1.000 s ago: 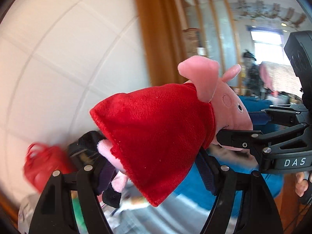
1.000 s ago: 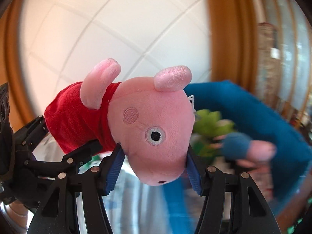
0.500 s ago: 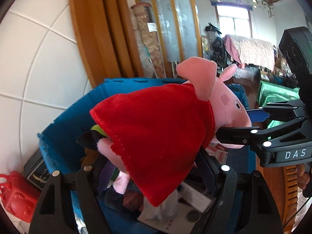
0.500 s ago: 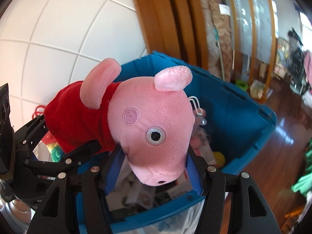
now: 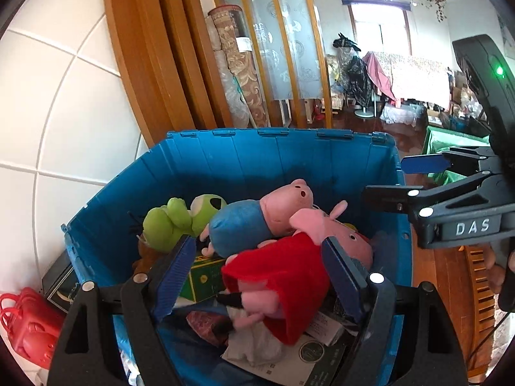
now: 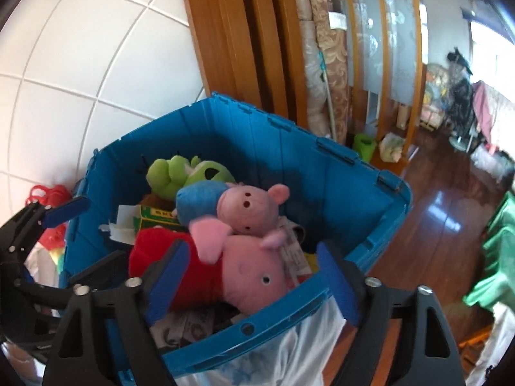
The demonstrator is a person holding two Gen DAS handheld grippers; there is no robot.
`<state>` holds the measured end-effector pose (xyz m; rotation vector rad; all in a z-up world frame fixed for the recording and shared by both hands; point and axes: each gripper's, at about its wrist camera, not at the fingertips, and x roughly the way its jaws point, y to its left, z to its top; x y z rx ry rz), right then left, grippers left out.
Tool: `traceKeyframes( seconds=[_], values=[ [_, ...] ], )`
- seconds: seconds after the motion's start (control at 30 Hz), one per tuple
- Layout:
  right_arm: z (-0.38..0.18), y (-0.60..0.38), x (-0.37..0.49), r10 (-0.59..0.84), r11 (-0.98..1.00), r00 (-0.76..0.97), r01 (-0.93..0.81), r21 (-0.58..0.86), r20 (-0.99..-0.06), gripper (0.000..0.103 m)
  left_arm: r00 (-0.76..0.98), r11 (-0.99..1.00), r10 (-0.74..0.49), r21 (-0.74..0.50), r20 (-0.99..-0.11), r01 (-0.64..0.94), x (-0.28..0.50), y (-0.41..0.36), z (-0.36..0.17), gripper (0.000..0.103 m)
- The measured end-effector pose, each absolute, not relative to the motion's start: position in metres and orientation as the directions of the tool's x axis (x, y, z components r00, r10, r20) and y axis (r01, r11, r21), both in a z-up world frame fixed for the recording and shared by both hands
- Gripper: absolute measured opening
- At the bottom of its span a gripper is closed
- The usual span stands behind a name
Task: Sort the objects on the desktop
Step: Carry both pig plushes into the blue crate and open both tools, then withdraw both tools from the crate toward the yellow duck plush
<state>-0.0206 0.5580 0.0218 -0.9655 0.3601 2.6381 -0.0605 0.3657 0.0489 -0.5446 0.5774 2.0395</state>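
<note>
Below both wide-open hand-held grippers point(image 5: 262, 273) point(image 6: 251, 276), the red-dressed pig plush point(image 5: 289, 276) lies released inside the blue crate point(image 5: 257, 157).

Red-dress pig plush point(image 5: 283, 276): legs partly behind left gripper's pads, snout behind right pad. Green box point(image 5: 206, 276) mostly under plush toys. Red bag point(image 5: 25, 325) cut off at 8 o'clock edge. Papers point(image 5: 309, 353) print too small to read.

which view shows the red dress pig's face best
The right wrist view: the red dress pig lies in the blue bin with its eye and snout towards the camera. The left wrist view shows mainly its dress, head turned away.
</note>
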Motion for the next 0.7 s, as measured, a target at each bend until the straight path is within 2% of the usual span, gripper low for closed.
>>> traceKeyframes(
  seconds=[0.03,0.1,0.13,0.4,0.7],
  values=[
    [0.024,0.552,-0.020,0.217,-0.922,-0.724,-0.373,0.107,-0.654,0.089,-0.485,-0.475,0.658,0.182,-0.576,-0.861,-0.060,0.362,0.049,0.081],
    [0.027,0.542,-0.016,0.235,-0.923,-0.731,-0.375,0.089,-0.641,0.100,-0.496,-0.489,0.664,0.178,-0.560,-0.854,-0.057,0.351,0.052,0.083],
    [0.027,0.540,-0.018,0.251,-0.923,-0.737,-0.378,0.074,-0.628,0.103,-0.507,-0.499,0.667,0.177,-0.546,-0.848,-0.055,0.342,0.054,0.086],
    [0.043,0.487,-0.011,0.331,-0.921,-0.777,-0.389,-0.005,-0.536,0.103,-0.589,-0.596,0.664,0.149,-0.460,-0.789,-0.052,0.273,0.064,0.092],
    [0.049,0.372,-0.018,0.157,-0.982,-0.877,-0.188,0.023,-0.454,0.103,-0.701,-0.750,0.554,0.097,-0.449,-0.655,-0.079,0.148,0.041,0.092]
  ],
)
